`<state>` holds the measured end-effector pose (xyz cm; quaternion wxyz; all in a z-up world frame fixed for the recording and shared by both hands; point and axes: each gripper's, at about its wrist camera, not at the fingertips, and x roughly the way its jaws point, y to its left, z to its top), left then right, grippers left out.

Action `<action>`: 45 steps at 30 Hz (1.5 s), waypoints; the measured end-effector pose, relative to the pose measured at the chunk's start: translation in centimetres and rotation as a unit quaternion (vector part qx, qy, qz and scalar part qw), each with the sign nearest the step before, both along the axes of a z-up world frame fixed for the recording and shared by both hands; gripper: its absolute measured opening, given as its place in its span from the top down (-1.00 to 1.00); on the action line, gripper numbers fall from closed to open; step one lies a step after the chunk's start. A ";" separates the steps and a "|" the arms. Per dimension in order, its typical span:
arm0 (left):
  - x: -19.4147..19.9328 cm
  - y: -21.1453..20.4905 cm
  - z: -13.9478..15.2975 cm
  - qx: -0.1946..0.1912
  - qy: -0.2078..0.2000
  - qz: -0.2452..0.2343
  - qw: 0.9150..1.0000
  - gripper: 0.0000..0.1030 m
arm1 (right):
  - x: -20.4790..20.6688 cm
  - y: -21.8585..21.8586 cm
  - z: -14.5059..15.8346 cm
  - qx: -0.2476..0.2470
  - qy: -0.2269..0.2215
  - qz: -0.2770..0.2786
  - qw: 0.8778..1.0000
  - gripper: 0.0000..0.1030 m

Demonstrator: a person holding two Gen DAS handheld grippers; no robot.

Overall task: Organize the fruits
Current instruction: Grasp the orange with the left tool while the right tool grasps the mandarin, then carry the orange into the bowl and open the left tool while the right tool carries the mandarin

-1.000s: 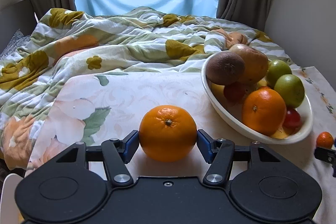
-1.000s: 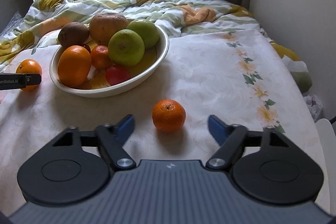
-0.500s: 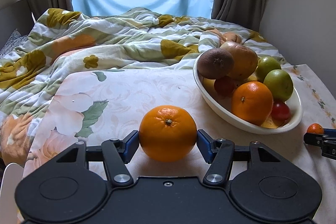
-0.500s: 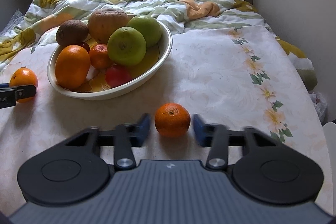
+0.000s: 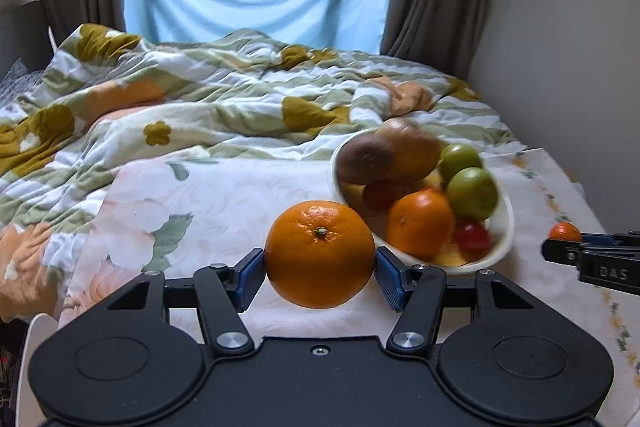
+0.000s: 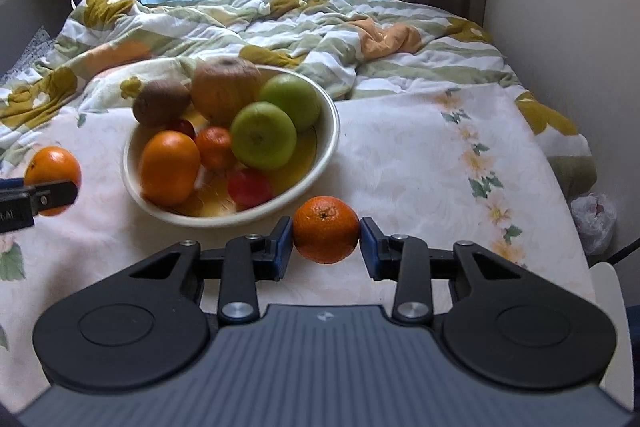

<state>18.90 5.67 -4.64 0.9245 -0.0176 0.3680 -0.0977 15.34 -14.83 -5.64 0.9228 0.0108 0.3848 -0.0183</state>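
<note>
My left gripper (image 5: pixel 320 269) is shut on a large orange (image 5: pixel 320 253) and holds it above the table, just left of the white fruit bowl (image 5: pixel 505 227). My right gripper (image 6: pixel 326 247) is shut on a small tangerine (image 6: pixel 326 229) and holds it just in front of the bowl's (image 6: pixel 332 131) near rim. The bowl holds several fruits: an orange (image 6: pixel 170 167), green apples (image 6: pixel 262 135), a kiwi (image 6: pixel 160 103) and a red fruit (image 6: pixel 250 187). The left gripper with its orange (image 6: pixel 52 167) shows at the left of the right wrist view. The tangerine (image 5: pixel 564 231) shows at the right of the left wrist view.
The table wears a pale floral cloth (image 6: pixel 420 155). Behind it lies a bed with a rumpled flowered quilt (image 5: pixel 180 107). A wall (image 6: pixel 568 7) runs along the right; curtains and a blue-covered window are at the back. A white bag (image 6: pixel 594 223) lies off the table's right edge.
My right gripper closed on the tangerine and lifted it toward the bowl. My left gripper rose with the orange and drew back and up; the bowl now sits lower and nearer in both views.
</note>
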 end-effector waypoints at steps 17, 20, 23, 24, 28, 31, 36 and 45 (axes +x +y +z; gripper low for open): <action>0.9 -4.6 5.4 0.006 -0.043 0.014 0.999 -0.23 | 0.8 -1.8 5.1 0.018 -0.042 0.040 0.998 0.00; 1.5 -5.9 5.6 0.010 -0.044 0.020 0.999 -0.23 | 1.7 -2.6 5.3 0.021 -0.042 0.059 0.997 0.01; 2.4 -7.2 5.6 0.009 -0.043 0.027 0.999 -0.23 | 2.6 -3.4 5.3 0.025 -0.037 0.076 0.996 0.00; 2.7 -7.6 5.5 0.009 -0.043 0.030 0.999 -0.23 | 2.8 -3.6 5.3 0.026 -0.036 0.080 0.996 0.01; 4.0 -8.8 4.7 0.011 -0.039 0.042 0.998 -0.23 | 4.0 -4.5 5.0 0.029 -0.033 0.102 0.994 0.01; 5.2 -9.6 3.8 0.011 -0.030 0.052 0.998 -0.23 | 4.8 -5.0 4.5 0.033 -0.029 0.115 0.992 0.00; 7.0 -10.7 1.9 0.015 -0.012 0.065 0.998 -0.23 | 6.1 -5.6 3.4 0.039 -0.016 0.135 0.990 0.00; 8.6 -12.6 -0.4 0.041 0.013 0.069 0.997 -0.24 | 8.0 -7.1 1.7 0.041 0.002 0.155 0.987 0.00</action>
